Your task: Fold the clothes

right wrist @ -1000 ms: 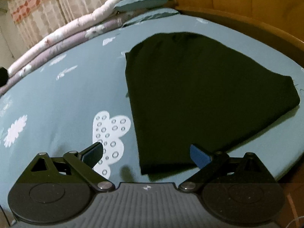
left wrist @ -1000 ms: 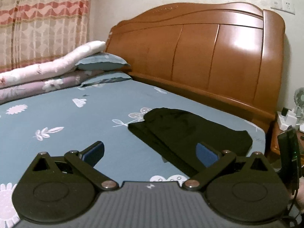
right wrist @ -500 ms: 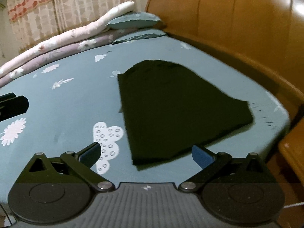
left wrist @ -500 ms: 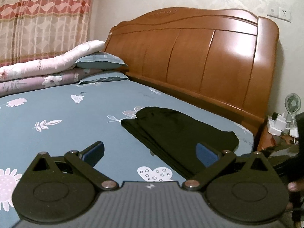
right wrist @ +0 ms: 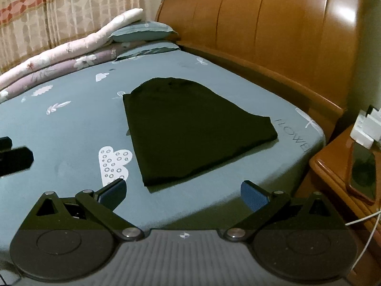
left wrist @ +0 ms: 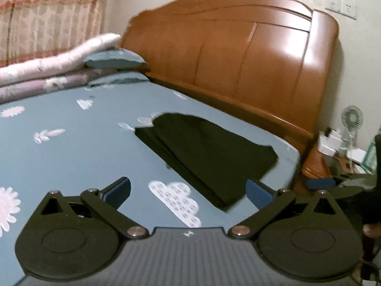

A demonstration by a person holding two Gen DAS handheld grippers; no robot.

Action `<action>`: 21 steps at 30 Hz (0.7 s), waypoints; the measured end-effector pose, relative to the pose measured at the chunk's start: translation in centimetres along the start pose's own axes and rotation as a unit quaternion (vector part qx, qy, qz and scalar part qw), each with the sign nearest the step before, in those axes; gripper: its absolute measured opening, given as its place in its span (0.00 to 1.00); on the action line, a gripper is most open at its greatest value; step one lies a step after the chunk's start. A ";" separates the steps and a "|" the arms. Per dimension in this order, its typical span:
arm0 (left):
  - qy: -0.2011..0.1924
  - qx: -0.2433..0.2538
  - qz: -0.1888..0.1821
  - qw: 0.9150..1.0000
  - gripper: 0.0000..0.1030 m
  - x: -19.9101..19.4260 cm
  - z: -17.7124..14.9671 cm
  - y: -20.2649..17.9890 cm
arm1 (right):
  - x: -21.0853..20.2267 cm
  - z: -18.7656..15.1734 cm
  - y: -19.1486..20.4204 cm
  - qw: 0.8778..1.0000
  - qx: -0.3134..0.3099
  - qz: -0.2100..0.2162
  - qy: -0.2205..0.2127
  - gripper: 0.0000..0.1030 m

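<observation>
My left gripper (left wrist: 188, 189) stands with its jaws spread wide and nothing between them, raised above the sheet (left wrist: 71, 157) short of the garment (left wrist: 209, 150). My right gripper (right wrist: 183, 191) is likewise released and empty, held off the near edge of the bed, just short of the garment (right wrist: 190, 128). The garment is black, folded flat into a compact block with layered edges showing along its left side in the left view. It lies on the sheet near the bed's right corner, close to the headboard (right wrist: 273, 28) but apart from it. A white cloud print (right wrist: 114, 162) on the sheet sits just beside the garment's near left corner (partly overlapped or merely touching, I cannot tell). Further from the garment, against the far end of the headboard, are a pillow (right wrist: 142, 32) and a rolled quilt (right wrist: 59, 52); behind them hangs a curtain (right wrist: 47, 7). To the right of the garment, past the bed's edge, stands a nightstand (right wrist: 333, 171) with a phone (right wrist: 363, 171) lying flat on it. In the left view a small fan (left wrist: 352, 119) stands beyond that corner, and the picture is somewhat blurred. At the left border of the right view, dark finger parts of my other gripper (right wrist: 14, 157) show over the sheet.
</observation>
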State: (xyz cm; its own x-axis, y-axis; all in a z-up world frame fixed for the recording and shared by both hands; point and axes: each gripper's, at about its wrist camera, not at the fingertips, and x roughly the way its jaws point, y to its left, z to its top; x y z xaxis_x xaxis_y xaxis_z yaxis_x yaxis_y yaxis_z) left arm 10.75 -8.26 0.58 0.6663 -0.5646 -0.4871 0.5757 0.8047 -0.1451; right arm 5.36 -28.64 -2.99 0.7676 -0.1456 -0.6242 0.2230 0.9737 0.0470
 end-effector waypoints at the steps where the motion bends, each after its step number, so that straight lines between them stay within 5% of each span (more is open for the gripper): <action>1: 0.007 0.000 -0.007 1.000 0.99 -0.1 -0.1 -0.2 | -0.2 -0.1 0.1 1.000 -0.001 -0.002 -0.002 1.00; 21: 0.052 -0.032 0.013 0.998 0.99 -0.3 -0.8 -0.6 | -1.5 -1.0 1.1 1.000 -0.004 -0.002 -0.006 1.00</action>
State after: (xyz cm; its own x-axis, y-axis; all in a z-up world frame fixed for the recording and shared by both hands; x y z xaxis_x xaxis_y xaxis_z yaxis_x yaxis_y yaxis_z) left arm 9.81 -8.44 0.14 0.6258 -0.5237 -0.5780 0.5253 0.8308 -0.1840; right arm 3.88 -27.19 -2.77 0.7738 -0.1519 -0.6149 0.2217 0.9744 0.0382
